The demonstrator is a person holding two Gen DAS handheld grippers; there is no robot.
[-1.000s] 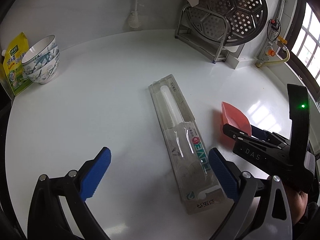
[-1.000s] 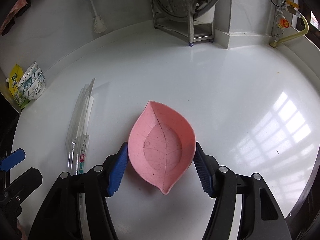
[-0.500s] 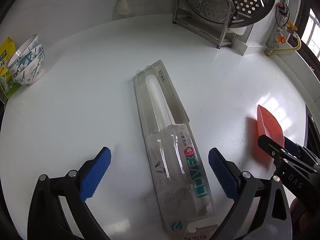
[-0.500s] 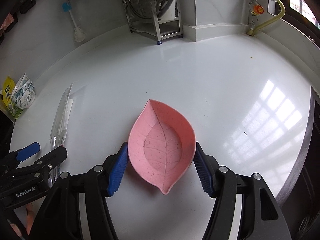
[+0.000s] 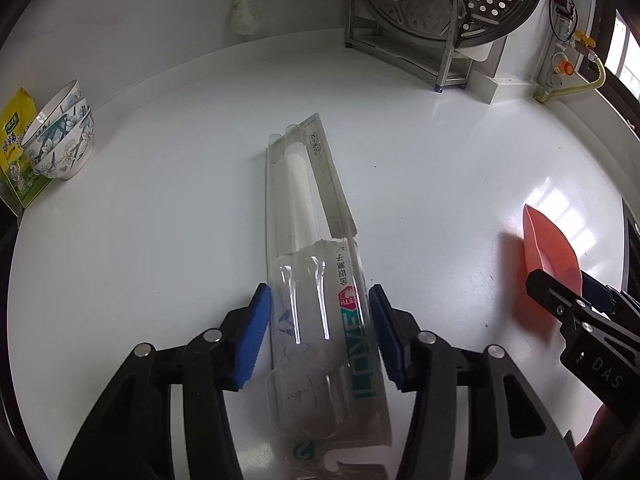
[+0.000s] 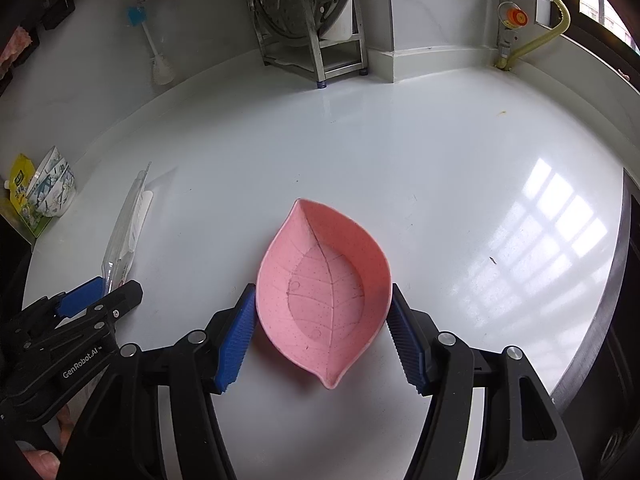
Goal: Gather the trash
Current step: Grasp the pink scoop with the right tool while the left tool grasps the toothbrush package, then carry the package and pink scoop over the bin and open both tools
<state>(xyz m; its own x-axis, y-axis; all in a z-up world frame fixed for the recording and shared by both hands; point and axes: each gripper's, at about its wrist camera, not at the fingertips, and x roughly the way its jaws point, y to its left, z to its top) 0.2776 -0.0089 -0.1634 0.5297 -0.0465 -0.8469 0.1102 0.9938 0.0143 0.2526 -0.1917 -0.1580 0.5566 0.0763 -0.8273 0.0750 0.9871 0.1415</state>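
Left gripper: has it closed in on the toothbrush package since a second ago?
Yes. The left gripper narrowed from wide open to both pads touching the toothbrush package, which lies on the white counter.

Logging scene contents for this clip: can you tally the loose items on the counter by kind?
Clear plastic toothbrush package: 1
Pink leaf-shaped dish: 1
Floral bowls: 2, stacked
Yellow pouch: 1
Total: 5

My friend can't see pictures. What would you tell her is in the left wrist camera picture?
The left tongs with blue pads are closed around a long, clear, empty toothbrush package lying on a white counter. To the right, the other tongs hold a pink leaf-shaped dish. Flowered bowls sit far left, and a metal rack stands at the back.
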